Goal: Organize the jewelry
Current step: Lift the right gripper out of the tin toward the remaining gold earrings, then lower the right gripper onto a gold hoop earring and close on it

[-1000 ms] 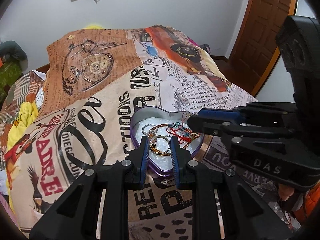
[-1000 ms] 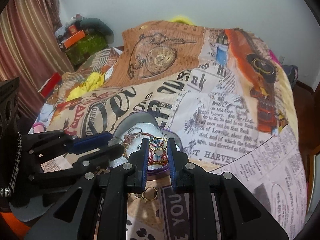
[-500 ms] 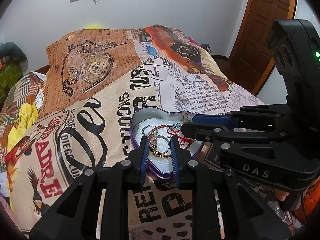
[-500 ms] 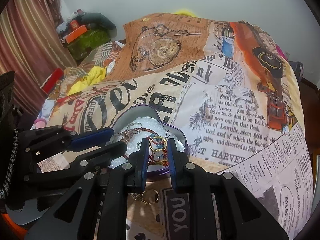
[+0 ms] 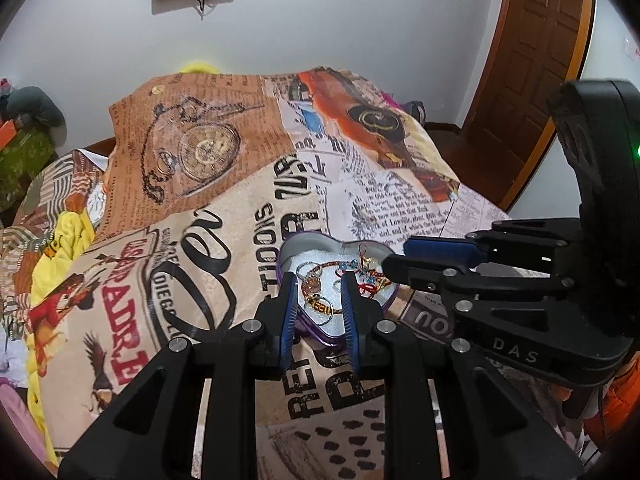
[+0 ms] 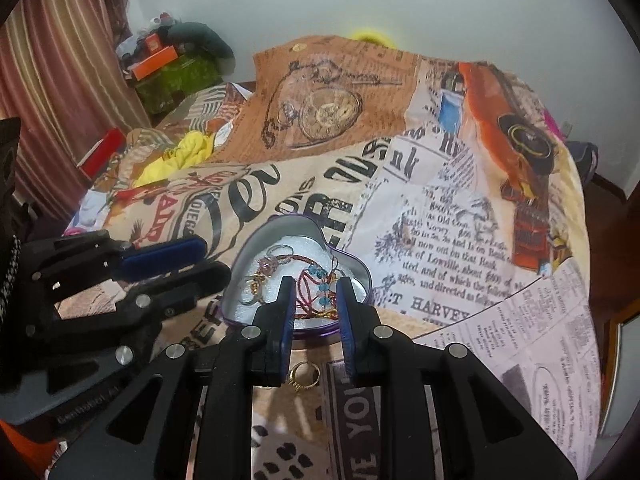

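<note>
A purple heart-shaped tin sits on the printed bedspread and holds rings, a braided bracelet and red cord pieces. A blue-beaded earring lies in the tin between the right gripper's tips. My right gripper is open above the tin's near edge, holding nothing; it shows from the side in the left wrist view. My left gripper is open and empty over the tin's near side. A gold ring lies on the bedspread in front of the tin.
The bedspread covers the whole bed. Yellow cloth and boxes lie at the far left by a curtain. A wooden door stands at the right. The two grippers are close together over the tin.
The right gripper moved over the tin and opened; the blue-beaded earring it held now lies in the tin. The left gripper barely moved.
</note>
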`<action>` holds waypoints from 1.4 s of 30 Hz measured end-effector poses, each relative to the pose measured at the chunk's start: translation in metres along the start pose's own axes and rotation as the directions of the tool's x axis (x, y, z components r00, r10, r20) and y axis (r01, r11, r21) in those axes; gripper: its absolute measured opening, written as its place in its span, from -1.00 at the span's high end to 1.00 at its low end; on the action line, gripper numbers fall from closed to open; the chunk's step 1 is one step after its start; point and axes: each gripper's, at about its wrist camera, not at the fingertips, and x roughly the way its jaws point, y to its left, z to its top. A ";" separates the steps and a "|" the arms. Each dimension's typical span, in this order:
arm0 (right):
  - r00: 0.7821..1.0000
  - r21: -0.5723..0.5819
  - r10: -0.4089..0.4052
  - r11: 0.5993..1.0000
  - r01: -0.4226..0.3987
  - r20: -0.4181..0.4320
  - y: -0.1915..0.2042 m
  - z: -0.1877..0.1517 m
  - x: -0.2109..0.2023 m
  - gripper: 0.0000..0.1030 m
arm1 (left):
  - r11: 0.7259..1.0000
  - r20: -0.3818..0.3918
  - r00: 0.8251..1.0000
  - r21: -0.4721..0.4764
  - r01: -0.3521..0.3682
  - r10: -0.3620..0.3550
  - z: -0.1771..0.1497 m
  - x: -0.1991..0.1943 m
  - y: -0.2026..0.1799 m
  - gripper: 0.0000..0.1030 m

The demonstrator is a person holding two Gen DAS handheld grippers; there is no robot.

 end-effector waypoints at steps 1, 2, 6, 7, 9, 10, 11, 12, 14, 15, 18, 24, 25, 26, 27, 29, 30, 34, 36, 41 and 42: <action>1.000 -0.003 -0.003 1.000 0.003 0.005 0.001 0.000 -0.004 0.64 | 1.000 0.005 1.000 -0.001 -0.001 0.002 0.001 -0.003 0.000 0.60; 1.000 -0.005 -0.006 1.000 0.006 0.010 0.002 0.000 -0.007 0.63 | 1.000 0.014 1.000 -0.003 -0.004 0.004 0.002 -0.008 0.001 0.60; 0.999 -0.007 -0.020 1.000 0.020 0.030 0.006 0.000 -0.020 0.61 | 1.000 0.031 1.000 -0.009 -0.005 0.005 0.004 -0.023 0.001 0.60; 0.999 -0.006 -0.023 1.000 0.023 0.036 0.006 -0.001 -0.024 0.55 | 1.000 0.035 0.999 -0.007 -0.008 0.008 0.004 -0.027 0.000 0.59; 0.998 -0.004 -0.034 0.999 0.034 0.046 0.007 -0.002 -0.029 0.32 | 1.000 0.042 0.999 -0.004 -0.014 0.014 0.004 -0.034 -0.001 0.56; 0.997 -0.001 -0.046 0.999 0.046 0.061 0.008 -0.004 -0.034 0.16 | 1.000 0.044 0.999 -0.004 -0.014 0.014 0.003 -0.036 -0.002 0.55; 0.996 -0.001 -0.052 0.999 0.052 0.071 0.008 -0.005 -0.037 0.13 | 1.000 0.045 0.999 -0.003 -0.014 0.014 0.002 -0.039 -0.003 0.53; 0.996 -0.002 -0.056 0.998 0.056 0.076 0.009 -0.006 -0.039 0.13 | 1.000 0.045 0.999 -0.002 -0.015 0.015 0.000 -0.041 -0.003 0.51; 0.995 -0.002 -0.061 0.998 0.061 0.073 0.009 -0.009 -0.042 0.13 | 1.000 0.039 0.999 -0.004 -0.013 0.013 -0.003 -0.042 -0.004 0.47; 0.995 0.000 -0.063 0.998 0.063 0.071 0.009 -0.011 -0.043 0.13 | 1.000 0.035 0.999 -0.007 -0.009 0.009 -0.005 -0.043 -0.004 0.44; 0.996 0.002 -0.071 0.997 0.071 0.054 0.007 -0.018 -0.041 0.13 | 1.000 0.014 1.000 -0.014 -0.003 0.003 -0.015 -0.041 -0.005 0.37; 0.997 0.008 -0.079 0.997 0.079 -0.021 0.002 -0.037 -0.022 0.13 | 1.000 -0.056 0.998 -0.016 0.001 -0.002 -0.033 -0.027 -0.004 0.36; 0.996 0.005 -0.079 0.997 0.079 -0.037 0.002 -0.041 -0.018 0.13 | 1.000 -0.068 0.998 -0.021 0.003 -0.004 -0.036 -0.024 -0.004 0.36; 0.996 0.002 -0.080 0.997 0.080 -0.050 0.002 -0.044 -0.014 0.13 | 1.000 -0.082 0.997 -0.031 0.005 -0.008 -0.039 -0.019 -0.002 0.36; 0.995 -0.001 -0.081 0.997 0.082 -0.061 0.002 -0.046 -0.012 0.13 | 0.999 -0.092 0.996 -0.038 0.007 -0.011 -0.042 -0.016 0.000 0.36; 0.992 -0.007 -0.080 0.997 0.080 -0.093 0.002 -0.052 -0.002 0.13 | 0.998 -0.112 0.994 -0.057 0.012 -0.019 -0.047 -0.010 0.003 0.36; 0.991 -0.011 -0.077 0.997 0.077 -0.108 0.002 -0.053 0.003 0.13 | 0.998 -0.124 0.992 -0.066 0.015 -0.023 -0.050 -0.006 0.005 0.36; 0.986 -0.035 -0.078 0.997 0.074 -0.149 0.003 -0.058 0.017 0.13 | 0.997 -0.156 0.987 -0.080 0.013 -0.025 -0.058 0.006 0.010 0.36; 0.985 -0.058 -0.089 0.995 0.081 -0.150 0.007 -0.057 0.020 0.13 | 0.996 -0.166 0.986 -0.086 0.016 -0.030 -0.060 0.011 0.012 0.36; 0.983 -0.100 -0.094 0.992 0.079 -0.156 0.011 -0.052 0.027 0.13 | 0.996 -0.172 0.984 -0.087 0.027 -0.042 -0.061 0.016 0.012 0.36; 0.985 -0.096 -0.089 0.992 0.075 -0.151 0.011 -0.052 0.028 0.18 | 0.996 -0.172 0.984 -0.084 0.030 -0.045 -0.061 0.016 0.012 0.36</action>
